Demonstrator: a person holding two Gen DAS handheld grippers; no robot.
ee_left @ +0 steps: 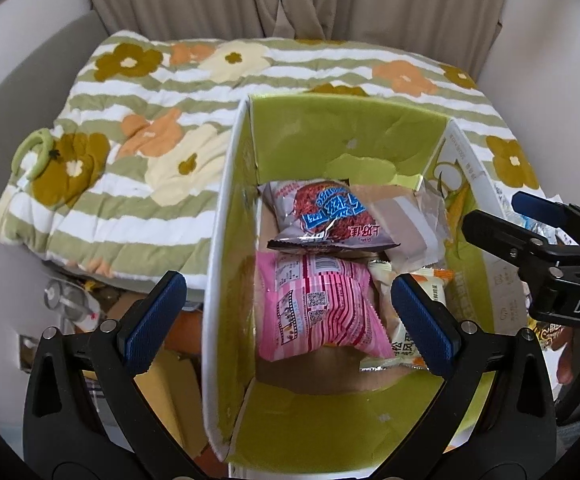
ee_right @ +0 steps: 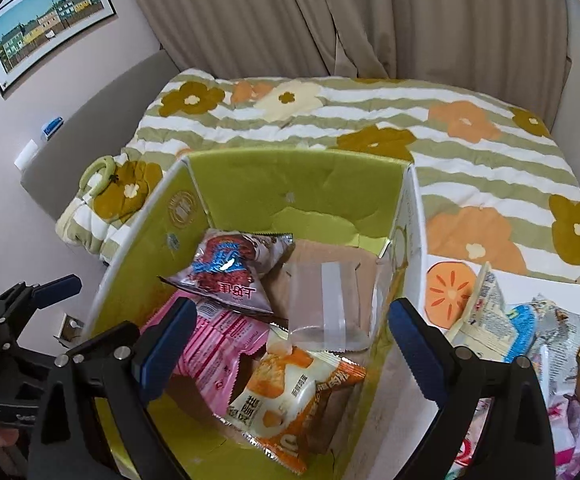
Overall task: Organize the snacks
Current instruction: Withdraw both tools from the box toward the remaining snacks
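Above the green carton [ee_left: 349,128] we held both grippers, and both were spread wide with nothing between the blue pads. Our left gripper [ee_left: 286,320] hung over the near part of the box, while our right gripper [ee_right: 290,344] hung over its right wall. Inside the carton lay four snacks: a pink packet [ee_left: 313,312] near the front, a red-and-blue packet [ee_left: 325,212] behind it and partly resting on it, a clear wrapped cake [ee_right: 325,300] toward the back right, and an orange-and-white packet [ee_right: 290,392] at the front right. Outside the box, on its right, a pile of loose snack bags [ee_right: 529,340] lay on the flowered quilt [ee_right: 369,120]; how many bags it held we could not tell, perhaps five or more.
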